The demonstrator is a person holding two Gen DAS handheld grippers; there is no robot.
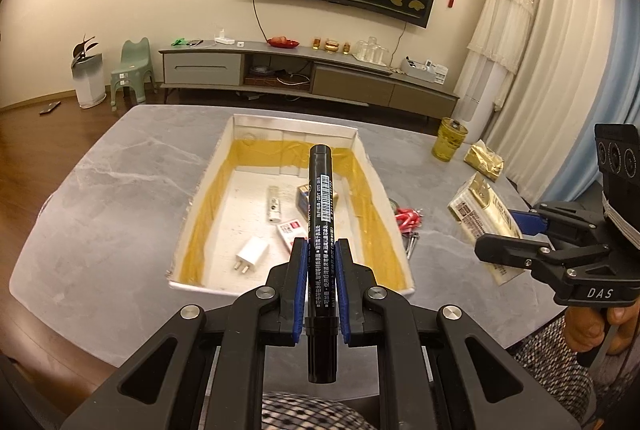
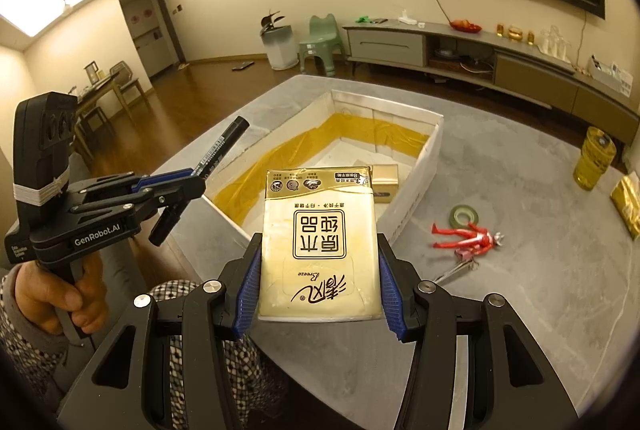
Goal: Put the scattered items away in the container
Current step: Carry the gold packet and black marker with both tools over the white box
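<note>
Two hand-held grippers are up over the near edge of the grey table [image 1: 120, 166], each with something pinched between its blue pads. The left hand-held gripper [image 1: 321, 250] clamps a black marker [image 1: 320, 214] partway along its barrel, the marker pointing forward over the near end of the white box [image 1: 380, 186]. The right hand-held gripper [image 2: 318, 250] squeezes a cream and gold tissue pack [image 2: 318, 242] by its two long sides, holding it above the table just short of the box's near corner. A hand [image 2: 60, 298] in a patterned sleeve grips the left tool's handle.

Inside the box, which is lined with yellow tape along its walls, lie a white charger plug [image 1: 251, 253] nearest the front wall, then a small red and white card [image 1: 289, 230], a slim white stick-shaped item [image 1: 273, 204] and a small gold carton [image 2: 384, 176] farther in.

On the table to the right of the box, close beside its long wall, lie a red toy figure [image 2: 468, 238], a roll of green tape [image 2: 463, 216] and some small metal pieces I cannot make out. Farther to the right of the box sit a gold foil packet [image 1: 484, 160] and, beyond it, a yellow glass tumbler [image 1: 449, 139].

Well behind the box, a low grey media cabinet [image 1: 304, 70] runs along the wall.
</note>
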